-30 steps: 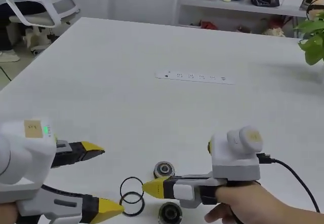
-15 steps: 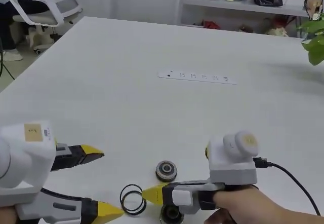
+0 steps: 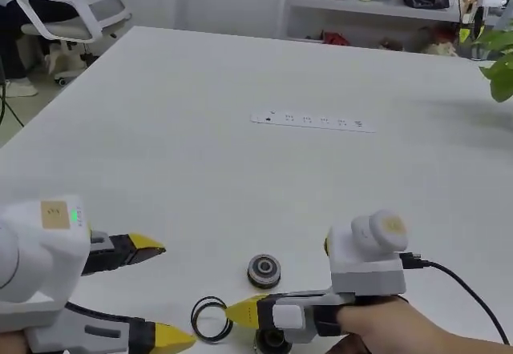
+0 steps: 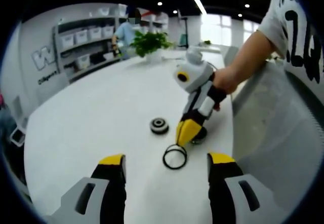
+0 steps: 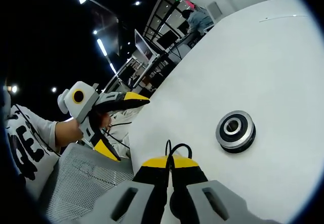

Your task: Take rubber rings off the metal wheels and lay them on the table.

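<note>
The rubber rings (image 3: 211,319) lie flat on the white surface (image 3: 240,178) near its front edge. They are thin black loops overlapping one another, not on any wheel. Just to their right, the yellow tip of the right claw (image 3: 234,311) meets their edge. Its two jaws are pressed together. In the right gripper view a thin black loop rises right at the tips. I cannot tell whether the rubber is nipped between them or only lies just beyond.

One metal wheel (image 3: 272,340) sits on the surface under the body of that claw, mostly hidden by it, with a dark rim showing. A second metal wheel (image 3: 264,269) lies flat a little further back, apart from the rings and from the claw. It has a bright hub and a dark band round the outside.

The left claw (image 3: 170,292) is on the other side of the rings. Its yellow-tipped jaws stand wide apart with nothing between them, and they point toward the rings without touching them. In the left gripper view the rings lie just ahead of the gap between its two tips.

A hand (image 3: 401,326) grips the right gripper's handle, and a black cable (image 3: 465,286) trails off to the right. A white power strip (image 3: 313,120) lies out in the middle of the surface, well apart from everything else. Past the far edge there is an office chair (image 3: 76,10) to the left, a shelf (image 3: 385,6) along the back, and the green leaves of a plant (image 3: 498,62) at the right.
</note>
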Motion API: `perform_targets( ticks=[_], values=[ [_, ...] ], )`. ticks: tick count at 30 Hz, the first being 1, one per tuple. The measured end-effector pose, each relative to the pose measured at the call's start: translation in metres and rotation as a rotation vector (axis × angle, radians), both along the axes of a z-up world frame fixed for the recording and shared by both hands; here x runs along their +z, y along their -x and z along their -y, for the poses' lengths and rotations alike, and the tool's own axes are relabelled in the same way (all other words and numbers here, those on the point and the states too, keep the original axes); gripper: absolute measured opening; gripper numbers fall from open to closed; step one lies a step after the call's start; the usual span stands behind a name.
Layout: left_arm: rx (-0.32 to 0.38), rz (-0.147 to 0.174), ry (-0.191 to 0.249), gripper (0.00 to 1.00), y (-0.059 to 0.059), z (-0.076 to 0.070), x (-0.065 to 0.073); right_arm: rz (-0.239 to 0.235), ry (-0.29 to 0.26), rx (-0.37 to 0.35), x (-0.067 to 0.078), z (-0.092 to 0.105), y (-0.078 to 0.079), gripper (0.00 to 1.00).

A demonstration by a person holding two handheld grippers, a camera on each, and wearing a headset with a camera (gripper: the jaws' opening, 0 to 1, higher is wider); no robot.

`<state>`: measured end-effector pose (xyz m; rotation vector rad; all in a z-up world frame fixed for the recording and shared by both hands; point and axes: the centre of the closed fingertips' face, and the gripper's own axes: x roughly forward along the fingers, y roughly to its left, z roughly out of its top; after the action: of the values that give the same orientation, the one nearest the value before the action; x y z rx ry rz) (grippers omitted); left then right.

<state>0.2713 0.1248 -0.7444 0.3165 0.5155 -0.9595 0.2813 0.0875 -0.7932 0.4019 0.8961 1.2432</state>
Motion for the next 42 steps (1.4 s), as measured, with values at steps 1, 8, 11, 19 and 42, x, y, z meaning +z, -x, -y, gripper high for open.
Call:
perform_targets(
  ticks=[1,8,11,19,42],
  values=[
    [0.000,-0.001,-0.001,0.66,0.0003,0.0001,-0.0002,-0.001,0.001,-0.001,-0.0004,0.0001,-0.0002,0.00],
    [0.000,-0.006,-0.003,0.66,0.0019,0.0002,-0.0009,-0.014,0.000,-0.016,-0.0014,0.0005,-0.0020,0.00],
    [0.000,-0.008,-0.003,0.65,0.0024,0.0003,-0.0012,-0.019,0.001,-0.020,-0.0013,0.0005,-0.0018,0.00],
    [-0.001,-0.015,-0.004,0.65,0.0028,0.0011,-0.0027,-0.008,0.016,-0.013,-0.0029,0.0002,-0.0021,0.00],
    [-0.004,-0.030,-0.011,0.64,0.0053,0.0004,-0.0054,0.067,0.075,0.034,-0.0039,0.0011,0.0004,0.04]
  ],
)
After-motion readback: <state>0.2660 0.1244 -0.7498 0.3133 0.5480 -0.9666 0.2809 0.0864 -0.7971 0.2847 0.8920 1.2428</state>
